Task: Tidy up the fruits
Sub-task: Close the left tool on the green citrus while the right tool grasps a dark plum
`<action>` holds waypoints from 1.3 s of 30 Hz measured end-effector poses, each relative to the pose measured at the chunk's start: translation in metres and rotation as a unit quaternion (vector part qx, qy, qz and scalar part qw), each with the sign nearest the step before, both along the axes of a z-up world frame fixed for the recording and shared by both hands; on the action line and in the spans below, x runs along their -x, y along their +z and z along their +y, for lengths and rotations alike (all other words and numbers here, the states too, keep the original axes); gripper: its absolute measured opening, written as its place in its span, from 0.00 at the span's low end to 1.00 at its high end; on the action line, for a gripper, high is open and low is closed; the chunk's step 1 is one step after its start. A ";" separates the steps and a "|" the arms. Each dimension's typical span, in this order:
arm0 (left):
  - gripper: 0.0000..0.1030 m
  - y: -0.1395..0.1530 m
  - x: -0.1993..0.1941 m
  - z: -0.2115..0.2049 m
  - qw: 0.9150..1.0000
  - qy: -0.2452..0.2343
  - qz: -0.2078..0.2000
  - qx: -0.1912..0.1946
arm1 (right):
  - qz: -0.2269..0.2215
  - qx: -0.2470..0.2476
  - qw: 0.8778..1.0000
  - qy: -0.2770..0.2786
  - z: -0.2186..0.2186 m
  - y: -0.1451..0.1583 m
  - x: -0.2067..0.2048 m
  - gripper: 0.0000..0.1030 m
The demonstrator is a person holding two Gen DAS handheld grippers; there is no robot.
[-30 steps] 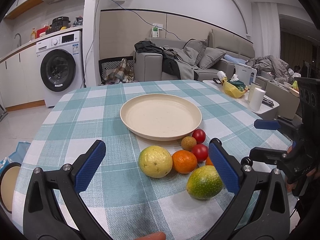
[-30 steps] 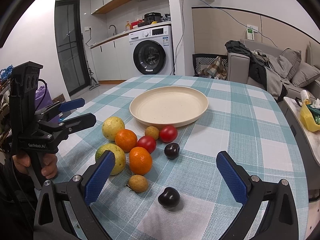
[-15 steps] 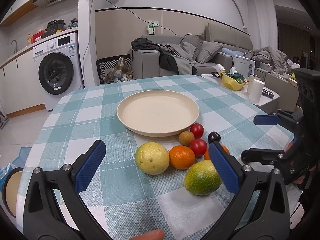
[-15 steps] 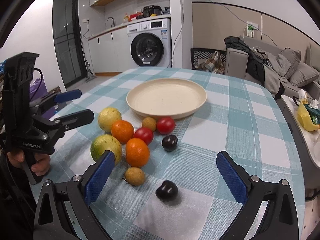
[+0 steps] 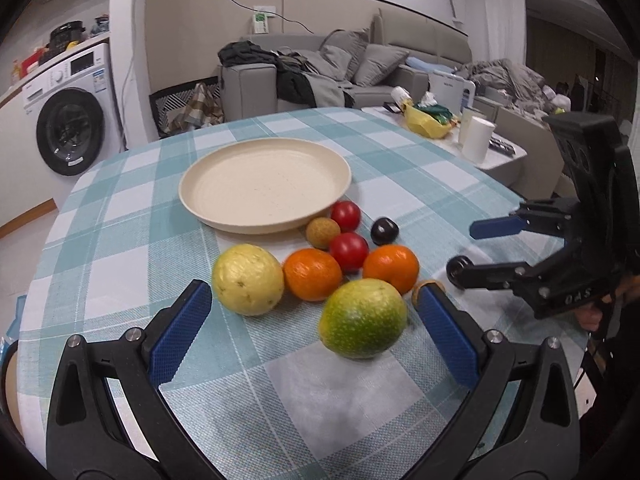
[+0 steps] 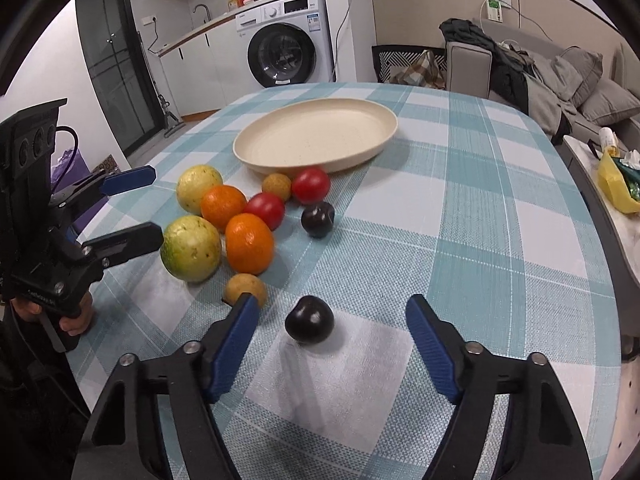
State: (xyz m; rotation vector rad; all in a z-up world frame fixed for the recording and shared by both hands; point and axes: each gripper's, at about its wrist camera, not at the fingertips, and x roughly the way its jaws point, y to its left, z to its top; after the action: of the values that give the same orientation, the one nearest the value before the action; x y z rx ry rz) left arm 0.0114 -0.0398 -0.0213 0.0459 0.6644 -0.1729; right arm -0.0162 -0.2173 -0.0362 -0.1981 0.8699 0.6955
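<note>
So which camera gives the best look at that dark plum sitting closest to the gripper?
The right wrist view: the near dark plum lies unobstructed on the tablecloth between the closing, not yet touching fingers of the right gripper. The left wrist view does not show it.

Checked tablecloth point(image 6: 460, 208) under cream plate point(image 6: 316, 136) and clustered fruits point(image 6: 248, 240)

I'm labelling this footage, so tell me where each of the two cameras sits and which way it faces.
Left wrist: on the left gripper, angled down over the green fruit toward the plate; right gripper at right.
Right wrist: on the right gripper, jaws closing around a dark plum, not touching; left gripper and hand at left.
Shared: plate, fruit cluster, checked tablecloth.
</note>
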 end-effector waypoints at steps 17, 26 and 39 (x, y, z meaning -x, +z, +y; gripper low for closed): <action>0.92 -0.019 -0.016 -0.015 0.997 -0.039 0.060 -0.011 | 0.011 0.028 0.999 0.024 0.007 -0.009 0.004 0.51; 0.51 -0.026 -0.026 -0.013 0.994 -0.058 0.094 0.024 | 0.016 0.018 0.999 0.032 0.008 -0.008 0.006 0.39; 0.47 -0.019 -0.022 -0.005 0.995 -0.048 0.077 0.051 | 0.004 0.007 0.999 0.032 0.009 -0.004 0.007 0.26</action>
State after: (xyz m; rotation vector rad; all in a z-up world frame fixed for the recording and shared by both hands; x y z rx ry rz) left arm 0.0331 -0.0444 -0.0400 -0.0347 0.8060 -0.3043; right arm -0.0228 -0.2086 -0.0402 -0.2367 0.8791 0.7509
